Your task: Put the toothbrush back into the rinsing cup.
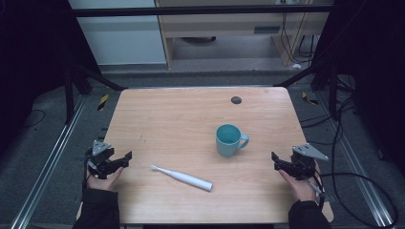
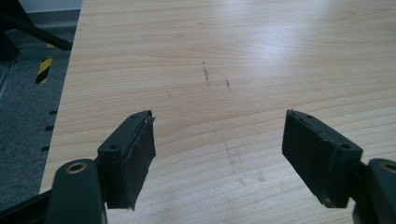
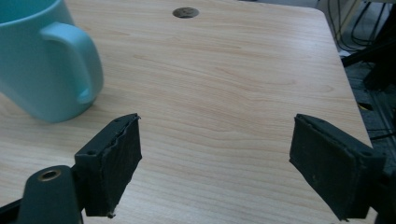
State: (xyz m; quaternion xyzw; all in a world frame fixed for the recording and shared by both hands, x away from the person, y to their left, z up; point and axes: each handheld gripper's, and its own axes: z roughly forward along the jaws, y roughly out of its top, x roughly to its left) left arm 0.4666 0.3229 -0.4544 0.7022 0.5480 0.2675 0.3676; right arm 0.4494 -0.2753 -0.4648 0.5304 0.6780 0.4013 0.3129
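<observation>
A teal mug (image 1: 229,139) stands upright on the wooden table (image 1: 191,114), right of centre, its handle turned to the right. A white electric toothbrush (image 1: 182,177) lies flat in front of it, nearer the front edge, head pointing left. My left gripper (image 1: 125,157) rests at the table's left edge, open, nothing between its jaws. At the right edge my right gripper (image 1: 276,160) is held open and empty, pointing toward the mug. In the right gripper view the mug (image 3: 44,65) sits up and to the left of the right gripper (image 3: 215,158). The left gripper (image 2: 217,154) faces bare wood.
A dark round hole (image 1: 236,100) sits near the table's far edge and also shows as a hole (image 3: 185,12) in the right gripper view. Metal rails (image 1: 47,167) and cables (image 1: 363,186) run along the floor on both sides. A cabinet stands beyond the table.
</observation>
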